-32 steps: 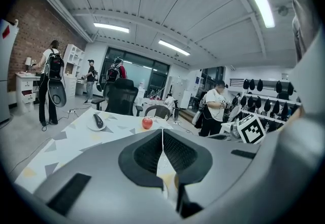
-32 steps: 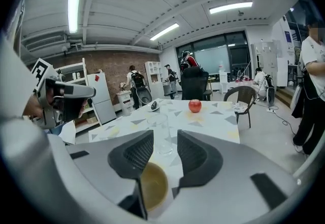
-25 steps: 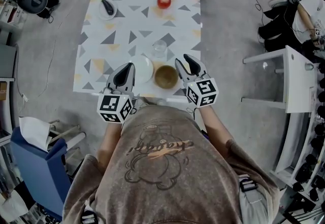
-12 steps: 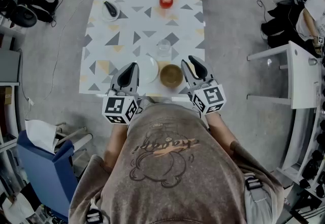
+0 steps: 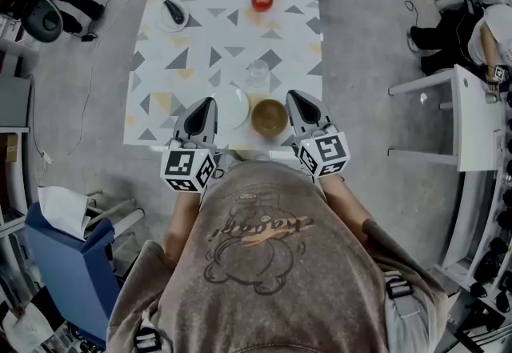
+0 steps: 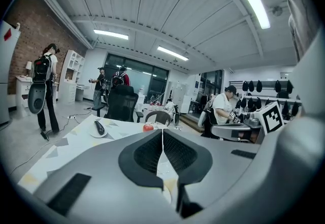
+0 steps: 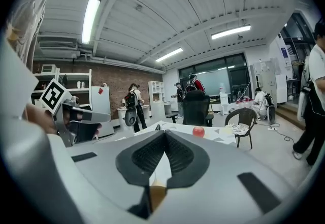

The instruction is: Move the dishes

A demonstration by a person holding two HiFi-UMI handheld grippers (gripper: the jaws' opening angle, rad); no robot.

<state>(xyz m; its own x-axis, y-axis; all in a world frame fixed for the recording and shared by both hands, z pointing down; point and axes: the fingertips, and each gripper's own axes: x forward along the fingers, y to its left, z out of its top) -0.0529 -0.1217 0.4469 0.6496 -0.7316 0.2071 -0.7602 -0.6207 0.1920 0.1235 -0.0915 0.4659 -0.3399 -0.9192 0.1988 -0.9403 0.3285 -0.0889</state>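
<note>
Looking down through the head view, I have the left gripper (image 5: 206, 103) and the right gripper (image 5: 295, 96) at the near edge of the table (image 5: 216, 43), neither carrying anything. The white plate (image 5: 231, 107) lies just right of the left jaws. The brown bowl (image 5: 270, 116) sits just left of the right jaws, so both dishes lie between the two grippers. A glass (image 5: 258, 71) stands just beyond them. A small dish (image 5: 171, 14) and a red fruit (image 5: 261, 1) are well ahead at the far side.

In the left gripper view, the left gripper (image 6: 162, 139) has its jaws pressed together on nothing. The red fruit (image 6: 148, 127) is far ahead of them.

In the right gripper view, the right gripper (image 7: 165, 139) has just been closing and its jaws now meet, with nothing between them.

My judgement is that no dish is lifted or gripped and every piece rests on the table. The moving looks to be all ahead of me.
</note>
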